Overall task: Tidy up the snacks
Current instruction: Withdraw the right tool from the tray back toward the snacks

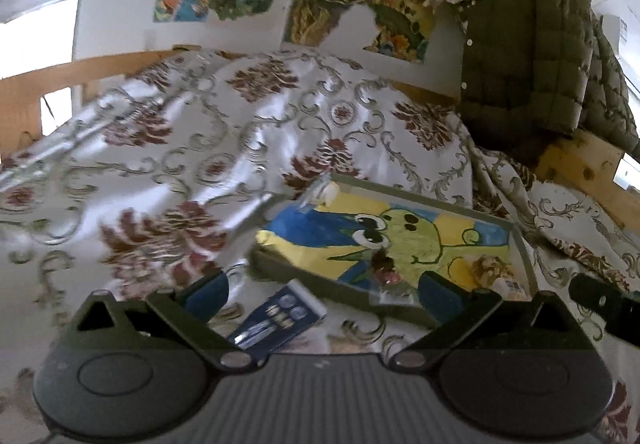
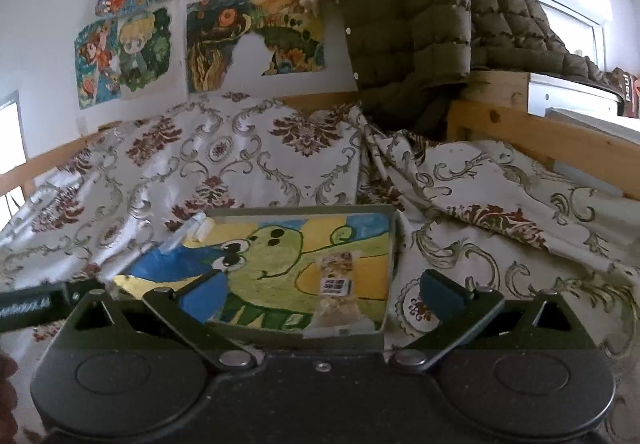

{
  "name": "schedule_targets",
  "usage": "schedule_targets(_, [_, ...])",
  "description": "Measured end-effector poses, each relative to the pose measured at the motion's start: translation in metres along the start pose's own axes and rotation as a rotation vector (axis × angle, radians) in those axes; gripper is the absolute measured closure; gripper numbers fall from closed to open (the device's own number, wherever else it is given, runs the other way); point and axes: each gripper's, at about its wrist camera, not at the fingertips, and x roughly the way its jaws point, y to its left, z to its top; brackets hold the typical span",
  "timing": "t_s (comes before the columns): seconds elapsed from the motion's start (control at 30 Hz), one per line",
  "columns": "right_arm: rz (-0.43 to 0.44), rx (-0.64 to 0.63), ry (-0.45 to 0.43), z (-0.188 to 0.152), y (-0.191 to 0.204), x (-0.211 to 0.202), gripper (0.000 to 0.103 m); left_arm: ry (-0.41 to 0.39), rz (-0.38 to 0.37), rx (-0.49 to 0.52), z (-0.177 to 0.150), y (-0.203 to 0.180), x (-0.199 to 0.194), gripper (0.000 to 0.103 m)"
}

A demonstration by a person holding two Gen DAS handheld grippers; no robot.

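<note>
Snacks: two in tray (image 2: 386,264), one outside

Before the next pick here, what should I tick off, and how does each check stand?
1. Left gripper empty, jaws wide: ok.
2. Right gripper empty, jaws wide: ok.
3. Shallow grey tray with a green cartoon painting inside lies flat on the floral bedcover: ok.
4. Clear-wrapped tan snack with a barcode label inside the tray: ok.
5. Dark blue flat snack packet in the tray: not ok, it lies on the bedcover just outside the tray's near edge.
6. Small dark wrapped item in the tray identified: cannot tell, too blurred.
</note>
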Motion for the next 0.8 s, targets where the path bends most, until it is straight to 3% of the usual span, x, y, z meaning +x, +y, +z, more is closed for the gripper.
schedule_targets(0.5, [0.032,-0.040,0.012,-0.013,0.021,-0.078,0.001,-0.033,0.050,0.018,-0.019,0.029,-0.083,0.000])
schedule_targets(0.8, [-0.006,-0.073,0.060,-0.029,0.034,-0.113,0.001,0.004,0.050,0.035,-0.038,0.045,-0.116,0.000])
